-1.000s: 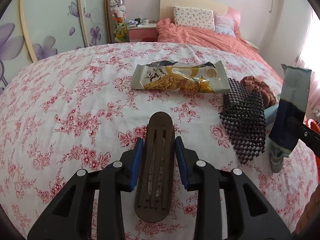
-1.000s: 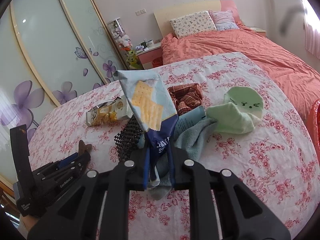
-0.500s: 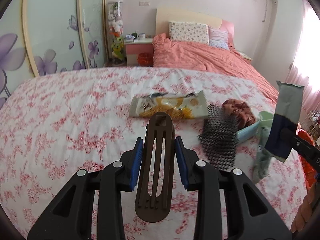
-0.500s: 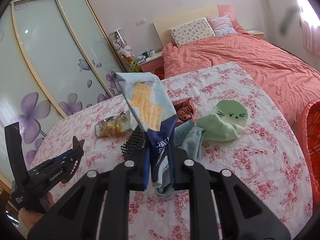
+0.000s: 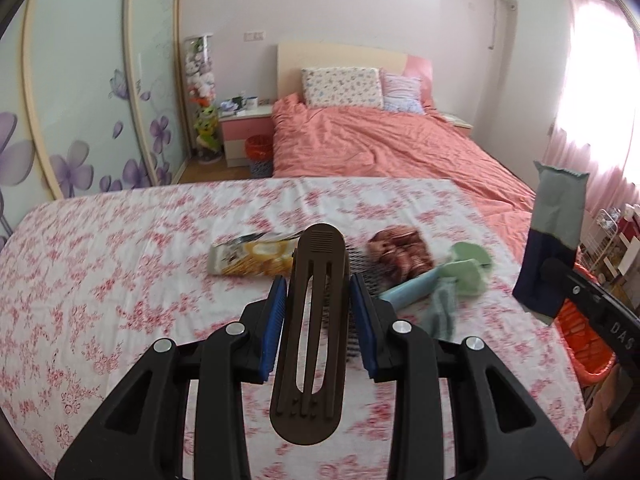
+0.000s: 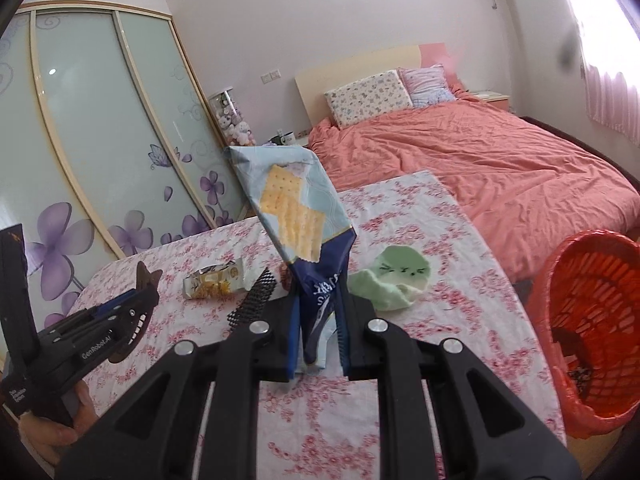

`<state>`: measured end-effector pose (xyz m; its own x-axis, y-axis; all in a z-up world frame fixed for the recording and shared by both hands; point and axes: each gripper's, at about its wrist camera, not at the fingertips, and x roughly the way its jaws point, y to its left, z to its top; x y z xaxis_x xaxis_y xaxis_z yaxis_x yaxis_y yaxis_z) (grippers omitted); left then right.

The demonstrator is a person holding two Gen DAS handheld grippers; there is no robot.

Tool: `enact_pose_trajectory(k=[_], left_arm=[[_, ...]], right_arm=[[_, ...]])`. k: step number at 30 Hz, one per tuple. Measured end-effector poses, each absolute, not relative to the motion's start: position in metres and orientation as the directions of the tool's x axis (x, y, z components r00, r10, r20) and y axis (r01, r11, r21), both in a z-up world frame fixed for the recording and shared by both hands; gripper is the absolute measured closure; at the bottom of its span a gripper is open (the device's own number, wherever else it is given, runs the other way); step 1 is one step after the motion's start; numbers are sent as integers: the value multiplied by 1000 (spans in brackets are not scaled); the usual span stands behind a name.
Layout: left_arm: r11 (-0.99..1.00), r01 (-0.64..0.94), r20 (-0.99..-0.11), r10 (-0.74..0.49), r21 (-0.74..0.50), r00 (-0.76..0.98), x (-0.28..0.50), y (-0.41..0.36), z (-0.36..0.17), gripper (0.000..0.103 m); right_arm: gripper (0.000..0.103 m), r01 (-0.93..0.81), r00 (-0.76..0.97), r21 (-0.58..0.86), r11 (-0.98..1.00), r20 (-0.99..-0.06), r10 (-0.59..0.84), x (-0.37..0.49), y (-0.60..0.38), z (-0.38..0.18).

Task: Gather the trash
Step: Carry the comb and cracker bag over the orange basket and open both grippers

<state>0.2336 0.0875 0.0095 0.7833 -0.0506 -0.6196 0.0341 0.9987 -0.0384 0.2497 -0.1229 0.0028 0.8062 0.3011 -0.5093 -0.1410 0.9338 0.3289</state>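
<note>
With both grippers lifted clear of the table, two pieces of trash are airborne and the bin is in view.
Left gripper [image 5: 319,322] clamps a brown tray [image 5: 310,344]; right gripper [image 6: 319,330] clamps a cracker wrapper [image 6: 294,216]. Against the earlier frames, both sit higher, and the red bin [image 6: 576,368] shows at right. A second wrapper [image 6: 214,282] remains on the table [image 6: 460,320]. Judgement: carry under way, drop pending.

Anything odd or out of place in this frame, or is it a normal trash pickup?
One oddity: the left gripper is shut on a brown slotted plastic piece, not obvious trash, while the yellow snack wrapper lies uncollected on the floral cloth. The right gripper holds a cracker wrapper near the red basket.
</note>
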Motion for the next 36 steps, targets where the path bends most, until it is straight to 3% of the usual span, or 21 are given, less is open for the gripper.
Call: enact_pose_trajectory(k=[16, 36], left_arm=[[978, 204, -584, -190, -43, 789, 221, 12, 27, 70], [830, 547, -587, -500, -113, 637, 218, -163, 9, 70]], right_arm=[[87, -16, 841, 323, 946, -508, 187, 227, -197, 1], [87, 256, 838, 331, 908, -544, -38, 191, -362, -27]])
